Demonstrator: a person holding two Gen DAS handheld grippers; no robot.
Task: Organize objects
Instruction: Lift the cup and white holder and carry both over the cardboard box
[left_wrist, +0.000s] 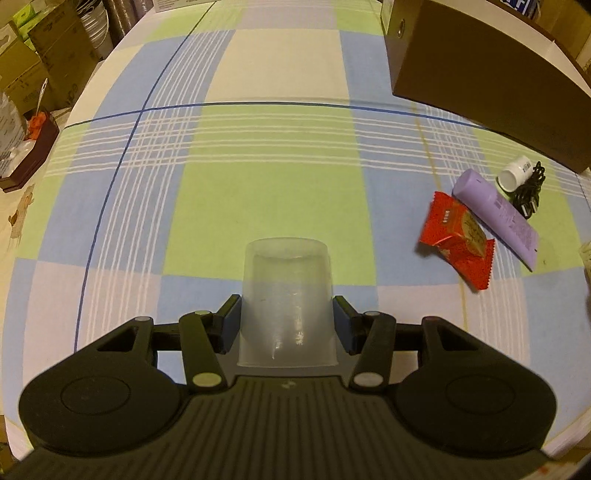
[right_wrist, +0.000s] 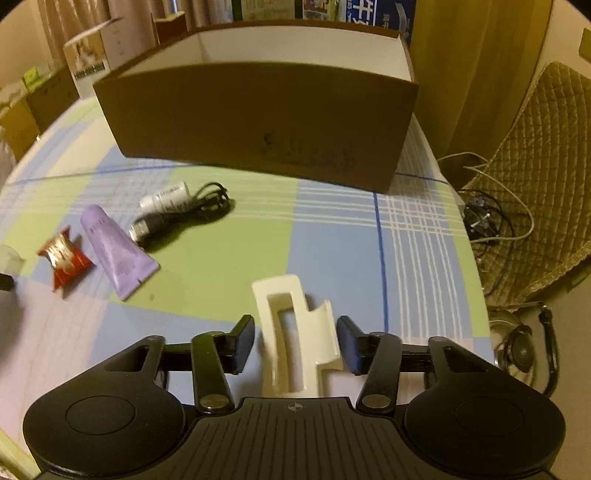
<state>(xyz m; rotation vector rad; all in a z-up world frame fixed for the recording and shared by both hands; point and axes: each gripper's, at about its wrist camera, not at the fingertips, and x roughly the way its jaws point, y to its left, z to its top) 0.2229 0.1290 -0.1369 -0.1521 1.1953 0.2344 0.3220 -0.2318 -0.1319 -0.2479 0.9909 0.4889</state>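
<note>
Two loads in hand: your left hand-held gripper (left_wrist: 287, 325) pinching clear cup (left_wrist: 287, 302), your right hand-held gripper (right_wrist: 295, 341) spread around white clip (right_wrist: 295, 339), both short of brown box (right_wrist: 258, 122), likely destination.

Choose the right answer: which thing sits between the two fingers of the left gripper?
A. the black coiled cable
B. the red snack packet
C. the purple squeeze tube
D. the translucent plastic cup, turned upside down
D: in the left wrist view the translucent plastic cup stands upside down between the fingers of the left gripper, while the packet, tube and cable lie apart to the right on the checked tablecloth.
</note>
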